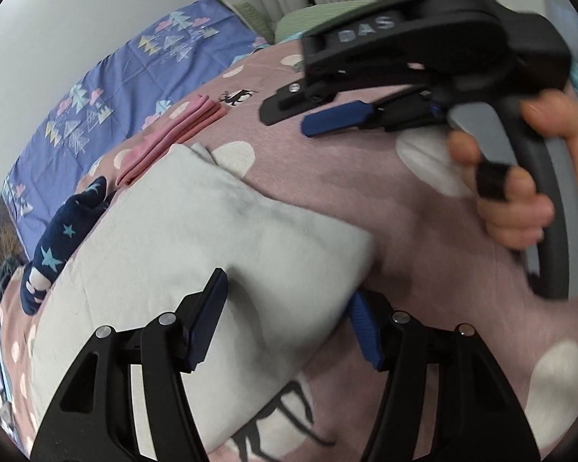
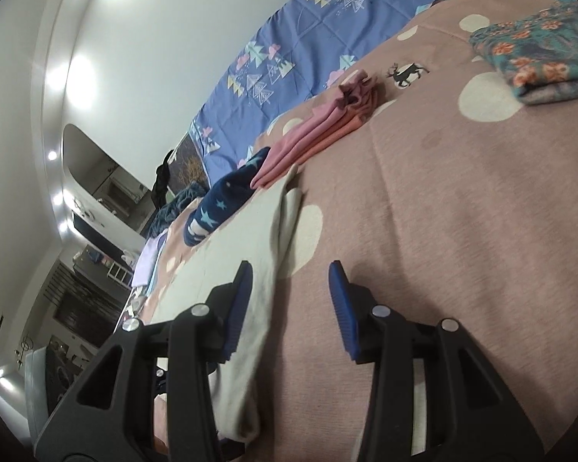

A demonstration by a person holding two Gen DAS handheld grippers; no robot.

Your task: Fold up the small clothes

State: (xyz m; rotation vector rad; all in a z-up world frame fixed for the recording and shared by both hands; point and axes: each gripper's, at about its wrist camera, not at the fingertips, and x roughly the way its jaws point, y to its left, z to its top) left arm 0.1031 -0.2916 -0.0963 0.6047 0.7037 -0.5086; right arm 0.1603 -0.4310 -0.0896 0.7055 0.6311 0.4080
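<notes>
A pale grey-green garment lies flat on the pink spotted bedcover. My left gripper is open, its fingers straddling the garment's near right corner, low over it. My right gripper shows in the left wrist view, held by a hand above the bedcover beyond the garment, jaws open and empty. In the right wrist view my right gripper is open over the garment's long edge, holding nothing.
A folded pink garment and a navy star-print piece lie beside the grey one. A folded teal floral cloth lies at the far right. A blue patterned sheet runs along the wall.
</notes>
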